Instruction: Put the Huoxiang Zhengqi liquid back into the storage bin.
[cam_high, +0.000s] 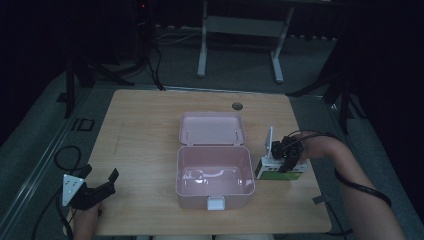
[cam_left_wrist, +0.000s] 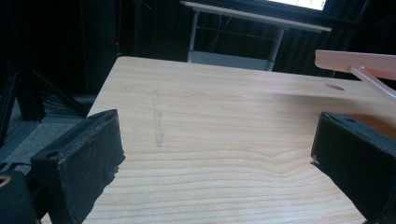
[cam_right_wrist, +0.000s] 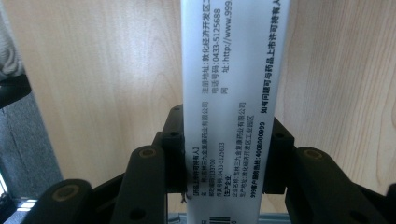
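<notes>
A pink plastic box (cam_high: 215, 176) stands open in the middle of the table, its lid (cam_high: 212, 128) folded back. Right of it lies a white and green medicine carton (cam_high: 280, 171), and my right gripper (cam_high: 286, 159) is shut on it from above. In the right gripper view the carton's white printed side (cam_right_wrist: 231, 93) runs up between the two black jaws, which press on both its faces. My left gripper (cam_high: 100, 183) rests open near the table's front left corner, far from the box. Its black pads (cam_left_wrist: 86, 161) stand wide apart over bare wood, with the pink lid's edge (cam_left_wrist: 357, 61) at the upper right.
The wooden table (cam_high: 145, 125) has a round cable hole (cam_high: 237, 106) near its far edge. Beyond it stand a white desk frame (cam_high: 240, 30) and dark stands with cables on the grey floor. A black cable (cam_high: 362, 189) trails along the person's right forearm.
</notes>
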